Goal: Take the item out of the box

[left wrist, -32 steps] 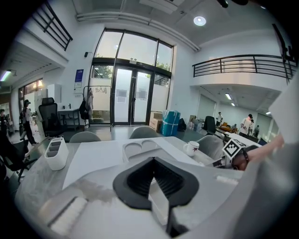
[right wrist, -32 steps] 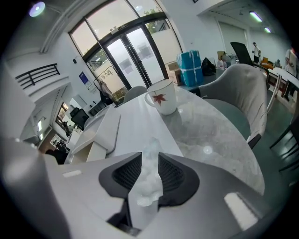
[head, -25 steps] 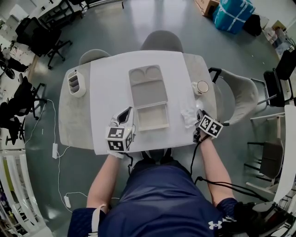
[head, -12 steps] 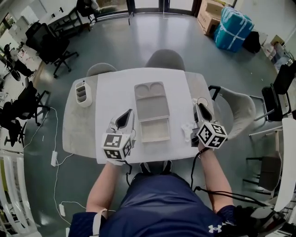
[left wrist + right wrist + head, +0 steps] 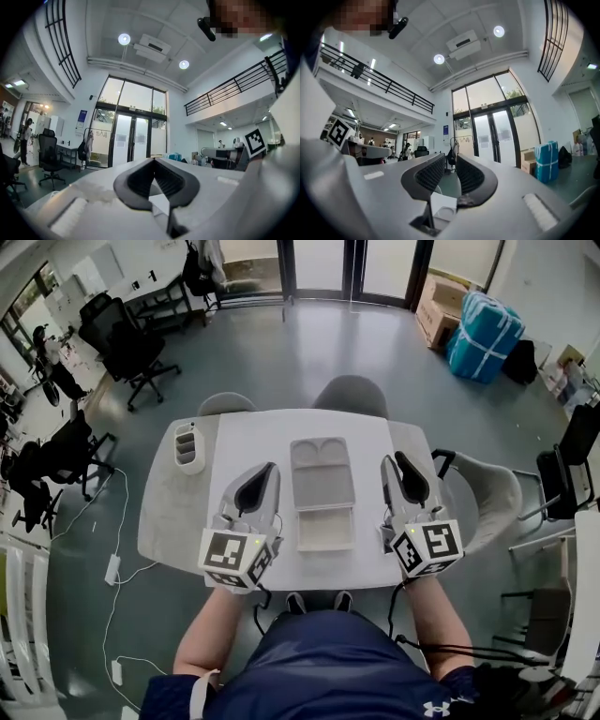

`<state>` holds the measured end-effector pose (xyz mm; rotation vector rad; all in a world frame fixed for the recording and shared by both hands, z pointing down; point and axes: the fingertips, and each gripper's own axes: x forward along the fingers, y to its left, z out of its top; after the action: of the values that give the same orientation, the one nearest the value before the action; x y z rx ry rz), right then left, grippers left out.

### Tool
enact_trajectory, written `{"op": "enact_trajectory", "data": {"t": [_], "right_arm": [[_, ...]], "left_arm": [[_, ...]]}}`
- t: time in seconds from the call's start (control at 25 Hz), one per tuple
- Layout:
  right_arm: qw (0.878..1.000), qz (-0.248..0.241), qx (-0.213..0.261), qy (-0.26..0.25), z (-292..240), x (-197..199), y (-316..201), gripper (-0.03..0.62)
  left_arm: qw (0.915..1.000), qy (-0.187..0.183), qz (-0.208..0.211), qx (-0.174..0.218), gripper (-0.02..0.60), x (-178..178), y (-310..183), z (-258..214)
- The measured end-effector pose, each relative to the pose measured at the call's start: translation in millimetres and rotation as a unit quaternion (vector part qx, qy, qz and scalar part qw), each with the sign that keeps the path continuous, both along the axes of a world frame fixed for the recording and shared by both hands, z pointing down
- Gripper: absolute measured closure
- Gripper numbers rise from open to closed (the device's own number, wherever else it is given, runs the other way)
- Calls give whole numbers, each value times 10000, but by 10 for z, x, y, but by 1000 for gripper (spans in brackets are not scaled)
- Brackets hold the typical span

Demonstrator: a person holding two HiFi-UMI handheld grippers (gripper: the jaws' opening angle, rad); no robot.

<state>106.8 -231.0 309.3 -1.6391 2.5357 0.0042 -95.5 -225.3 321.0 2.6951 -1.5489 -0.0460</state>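
As the box (image 5: 323,493) lies open, seemingly empty, on the counter (image 5: 161,519), the left hand-held gripper (image 5: 266,472) hovers clear, pressed together. The right hand-held gripper (image 5: 397,468), jaws just narrowing, is slightly spread with nothing between.

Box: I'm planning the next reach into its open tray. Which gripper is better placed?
Right, marginally. Both flank the box alike, held above the table. The right gripper has its jaws apart and empty, though they have just been closing; the left gripper is shut.

The person (image 5: 328,667) wears a navy short-sleeved shirt, with a small white logo (image 5: 433,706) low on the right. A white band (image 5: 197,687) sits at the left sleeve. A thin black cable (image 5: 441,649) trails by the right forearm.
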Motion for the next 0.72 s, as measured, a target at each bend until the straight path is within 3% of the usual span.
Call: {"op": "enact_trajectory", "data": {"t": [0.16, 0.28, 0.72], "right_arm": [[9991, -36, 407, 86, -239, -109, 100, 533], [9978, -77, 630, 202, -334, -198, 141, 591], [9961, -308, 732, 372, -387, -406, 128, 592]], "left_arm": [[9992, 31, -91, 381, 580, -19, 62, -267], [9985, 52, -148, 522, 580, -44, 82, -355], [9989, 190, -138, 399, 580, -111, 3, -272]]}}
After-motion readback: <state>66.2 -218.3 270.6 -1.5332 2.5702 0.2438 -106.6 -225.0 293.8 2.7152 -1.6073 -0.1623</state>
